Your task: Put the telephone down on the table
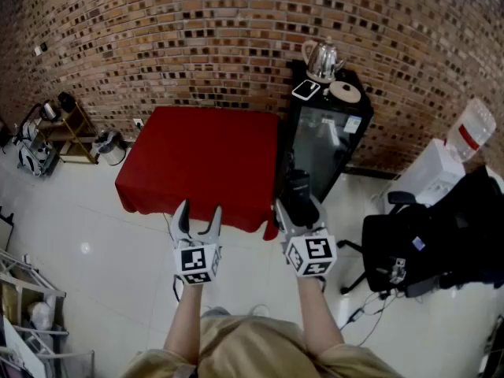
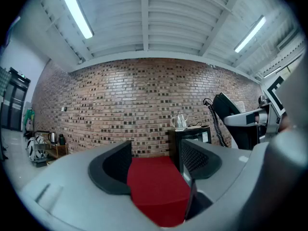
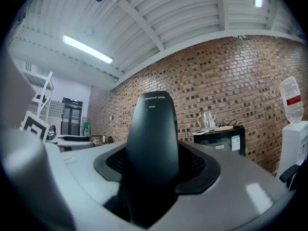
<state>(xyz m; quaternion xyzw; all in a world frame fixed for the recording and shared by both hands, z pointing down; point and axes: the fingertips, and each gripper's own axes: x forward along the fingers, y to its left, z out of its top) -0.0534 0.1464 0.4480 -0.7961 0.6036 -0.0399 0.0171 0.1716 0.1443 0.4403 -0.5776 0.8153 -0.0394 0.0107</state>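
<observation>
While both point level | right hand-held gripper (image 1: 296,211) clamps telephone (image 3: 151,129) | left hand-held gripper (image 1: 199,211) spread

Red-draped table (image 1: 201,160) on white tiled floor (image 1: 79,211)

Bright ceiling tubes (image 2: 74,9), fisheye-warped edges

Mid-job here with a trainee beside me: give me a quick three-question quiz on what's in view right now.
1. True or false: the left tongs grip the telephone.
2. The table is: A red, B blue, C white?
3. What metal item stands on the black cabinet?
Key: 1 false, the right tongs hold it; 2 A; 3 a kettle.
</observation>
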